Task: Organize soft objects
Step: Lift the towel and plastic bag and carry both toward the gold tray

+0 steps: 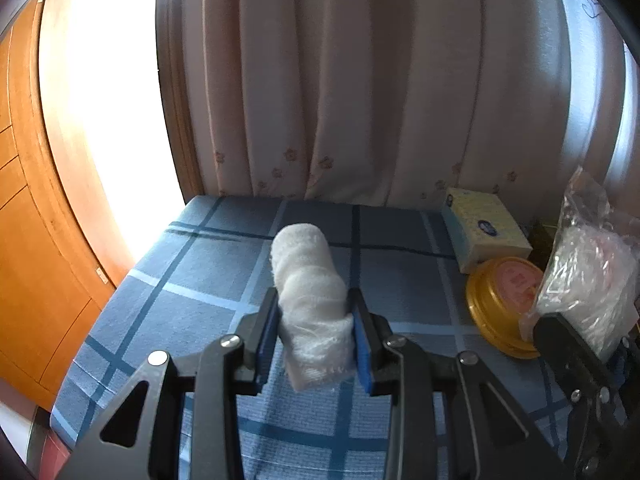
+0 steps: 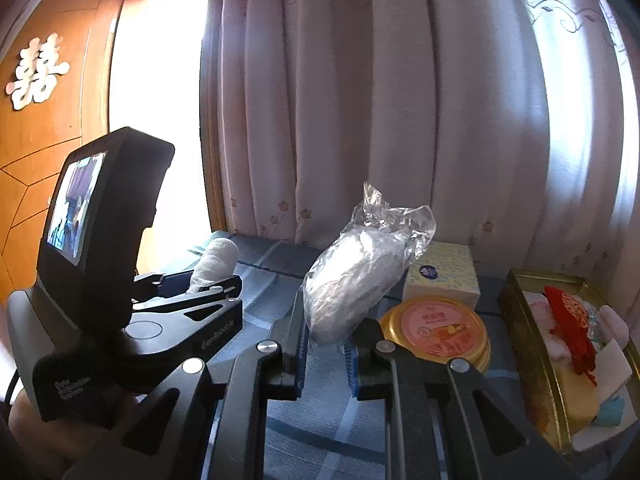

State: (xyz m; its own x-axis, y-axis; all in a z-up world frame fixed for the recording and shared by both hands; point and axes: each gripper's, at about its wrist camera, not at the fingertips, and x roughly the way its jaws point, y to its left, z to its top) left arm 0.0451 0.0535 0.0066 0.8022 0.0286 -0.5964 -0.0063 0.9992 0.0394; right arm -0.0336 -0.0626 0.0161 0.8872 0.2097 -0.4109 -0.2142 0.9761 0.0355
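Currently, the left gripper point(image 1: 314, 326) clamps a rolled white towel point(image 1: 310, 300) above the plaid tablecloth point(image 1: 180, 280); the right gripper point(image 2: 326, 346) clamps a plastic-wrapped bundle point(image 2: 356, 276). Maintain firm pressure; lower each level beside the gold tray point(image 2: 520, 340).

A white double-happiness character 囍 point(image 2: 37, 73) hangs on the wooden door point(image 2: 60, 152).

The left wrist view is taken low and close along the left tool point(image 1: 314, 322), facing the curtain point(image 1: 340, 80). The right wrist view is aimed the same way from just beside. The blue checked table point(image 2: 280, 420), tissue box point(image 1: 486, 226) and golden tin point(image 1: 500, 304) are shared by both.
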